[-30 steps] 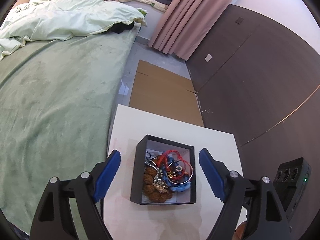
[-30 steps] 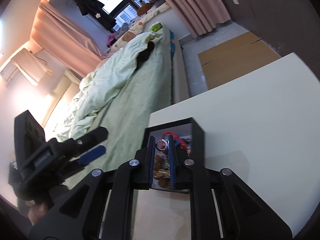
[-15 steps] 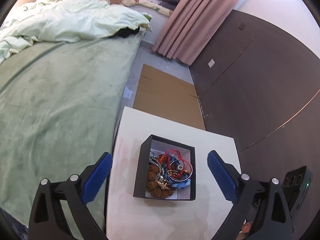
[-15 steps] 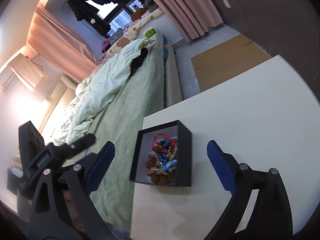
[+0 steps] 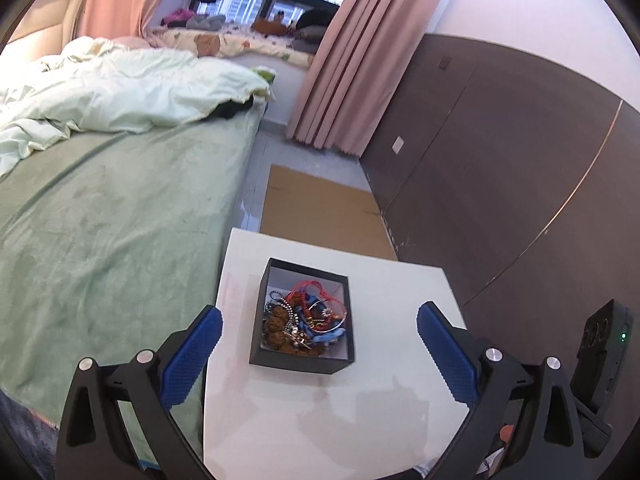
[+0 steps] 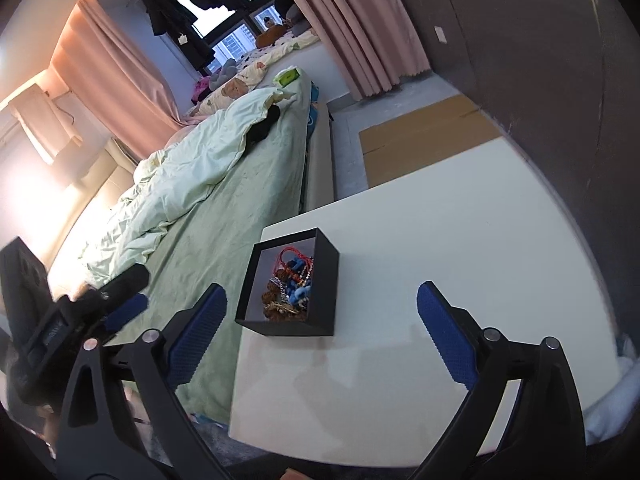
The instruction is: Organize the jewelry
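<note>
A black open-top box (image 5: 300, 362) stands on a white table (image 5: 320, 412) near its left edge. Inside lies a tangled heap of jewelry (image 5: 304, 320): red cord, blue pieces, brown beads, silver chain and a bangle. My left gripper (image 5: 318, 312) hovers short of the box, open wide, with nothing between its blue pads. In the right wrist view the box (image 6: 288, 327) and jewelry (image 6: 290, 288) lie ahead of my right gripper (image 6: 322, 288). Its jaws are opening and hold nothing. The left gripper's body (image 6: 80, 308) shows at the left.
A bed with a green sheet (image 5: 100, 220) and pale duvet borders the table's left side. Flat cardboard (image 5: 320, 216) lies on the floor beyond the table. A dark panelled wall (image 5: 500, 160) runs along the right. Pink curtains (image 5: 340, 80) hang at the back.
Both grippers drew back and up from the box, which now looks smaller. The right jaws went from nearly shut over the jewelry to wide apart. The left jaws spread a little wider.
</note>
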A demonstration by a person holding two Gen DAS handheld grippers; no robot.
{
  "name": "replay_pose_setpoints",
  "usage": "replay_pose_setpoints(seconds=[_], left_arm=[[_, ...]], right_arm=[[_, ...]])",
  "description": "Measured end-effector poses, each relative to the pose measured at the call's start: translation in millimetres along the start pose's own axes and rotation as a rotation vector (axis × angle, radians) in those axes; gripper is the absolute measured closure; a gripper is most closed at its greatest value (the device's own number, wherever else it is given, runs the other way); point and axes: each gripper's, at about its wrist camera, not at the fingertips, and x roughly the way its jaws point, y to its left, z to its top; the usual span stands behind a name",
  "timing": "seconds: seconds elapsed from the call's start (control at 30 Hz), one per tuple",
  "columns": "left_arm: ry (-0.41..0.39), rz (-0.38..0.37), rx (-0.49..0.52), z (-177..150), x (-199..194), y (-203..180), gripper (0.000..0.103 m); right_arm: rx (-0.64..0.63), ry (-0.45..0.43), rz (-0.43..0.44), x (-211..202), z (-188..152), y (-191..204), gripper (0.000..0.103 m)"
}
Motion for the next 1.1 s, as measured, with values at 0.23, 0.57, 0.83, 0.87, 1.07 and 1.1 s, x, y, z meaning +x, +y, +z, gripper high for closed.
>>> replay_pose_setpoints(seconds=[0.23,0.57,0.83,0.87,1.07,1.1], left_arm=[[-0.087,0.015,0.076,-20.9,-38.2,-25.8,0.008],[-0.191,-0.011,0.147,-37.3,-82.8,-39.0,0.008],[-0.265,-0.052,0.201,-51.4,-110.2,-39.8,0.008],[-0.258,-0.063,0.197,-51.4,-111.6,-39.1,0.008],[-0.235,-0.023,0.213,-50.7,-109.7,-38.9,0.008],[-0.234,-0.028,0.209,-50.6,-109.8,-38.4,0.008]], right_arm=[[-0.025,-0.112,0.001,-46.8,-6.3,1.5,0.005],[-0.086,-0.166,-0.034,-83.6,-35.6,9.9,0.005],[-0.130,-0.173,-0.021,-89.2,-55.9,18.4,0.005],[-0.150,-0.175,-0.028,-89.2,-56.5,21.7,0.005],[-0.200,-0.150,-0.042,-78.4,-57.9,28.2,0.005],[-0.202,-0.149,-0.043,-77.8,-58.8,29.1,0.005]])
